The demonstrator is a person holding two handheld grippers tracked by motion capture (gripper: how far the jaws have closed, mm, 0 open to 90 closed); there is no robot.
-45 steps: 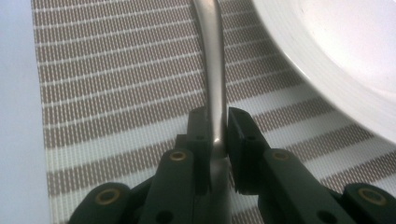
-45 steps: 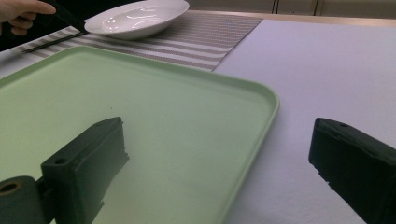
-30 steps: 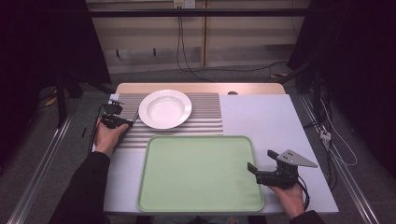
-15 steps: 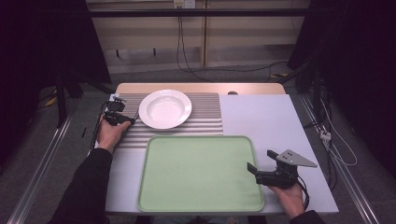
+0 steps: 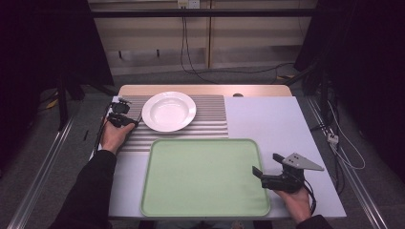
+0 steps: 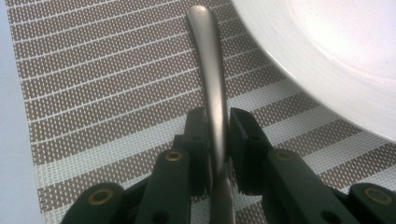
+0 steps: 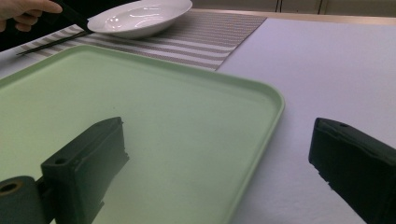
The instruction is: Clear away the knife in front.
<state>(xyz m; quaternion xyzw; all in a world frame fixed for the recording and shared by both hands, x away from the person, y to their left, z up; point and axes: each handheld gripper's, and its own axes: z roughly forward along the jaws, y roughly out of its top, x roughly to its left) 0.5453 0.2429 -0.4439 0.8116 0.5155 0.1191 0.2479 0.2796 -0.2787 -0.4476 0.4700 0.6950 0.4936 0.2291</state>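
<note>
My left gripper (image 6: 217,140) clamps a metal utensil handle (image 6: 210,70) frame centre; right gripper (image 7: 219,172) gapes; no legible writing.

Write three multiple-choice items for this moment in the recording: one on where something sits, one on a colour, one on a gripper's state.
1. Where does the white plate rest?
A. on the striped placemat
B. on the tray
C. on the bare table

2. What colour is the tray?
A. blue
B. light green
C. red

3. What is the left gripper doing?
A. hanging open over the tray
B. gripping the plate's rim
C. clamping a metal utensil handle

Answers:
1. A, the high view shows the plate on the placemat, beyond the tray.
2. B, the tray is pale green in the high view and the right gripper view.
3. C, the left gripper view shows both jaws pressed on the handle beside the plate; the right gripper is the open one.
</note>
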